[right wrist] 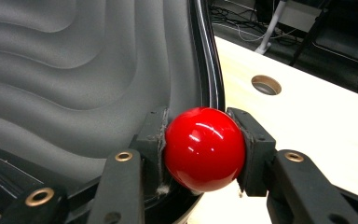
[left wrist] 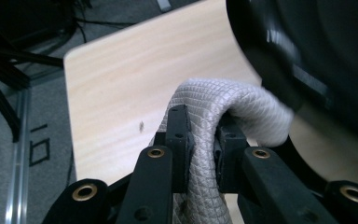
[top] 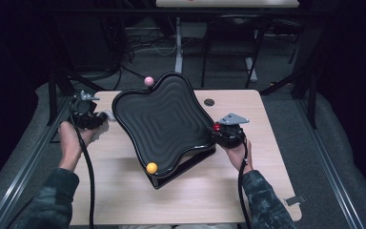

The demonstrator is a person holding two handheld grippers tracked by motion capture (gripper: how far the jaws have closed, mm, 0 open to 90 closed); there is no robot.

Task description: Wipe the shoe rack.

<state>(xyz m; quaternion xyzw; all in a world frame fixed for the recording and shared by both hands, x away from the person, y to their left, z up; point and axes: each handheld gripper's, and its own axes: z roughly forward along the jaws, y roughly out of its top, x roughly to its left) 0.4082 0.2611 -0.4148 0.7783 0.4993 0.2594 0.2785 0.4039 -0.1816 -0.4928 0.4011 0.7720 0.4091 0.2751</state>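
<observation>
My right gripper (right wrist: 205, 149) has its fingers (right wrist: 254, 149) clenched on a red ball (right wrist: 204, 148), one finger on each side of it. I hold the ball at the right-hand rim of the black wavy tray (top: 164, 119), just over the tray's edge; in the high view the red ball (top: 216, 127) sits against that rim in front of my right gripper (top: 221, 130).

My left gripper (left wrist: 204, 144) has its fingers (left wrist: 178, 140) clamped on a grey quilted cloth (left wrist: 233, 107). The cloth arches over the fingers and touches the underside of the tray's left edge (left wrist: 307, 56). In the high view my left gripper (top: 97, 118) is at the tray's left rim.

The tray rests tilted on the worktop (top: 267, 143). A yellow ball (top: 151, 167) lies in its near corner. A pink ball (top: 148, 81) sits at its far rim.
</observation>
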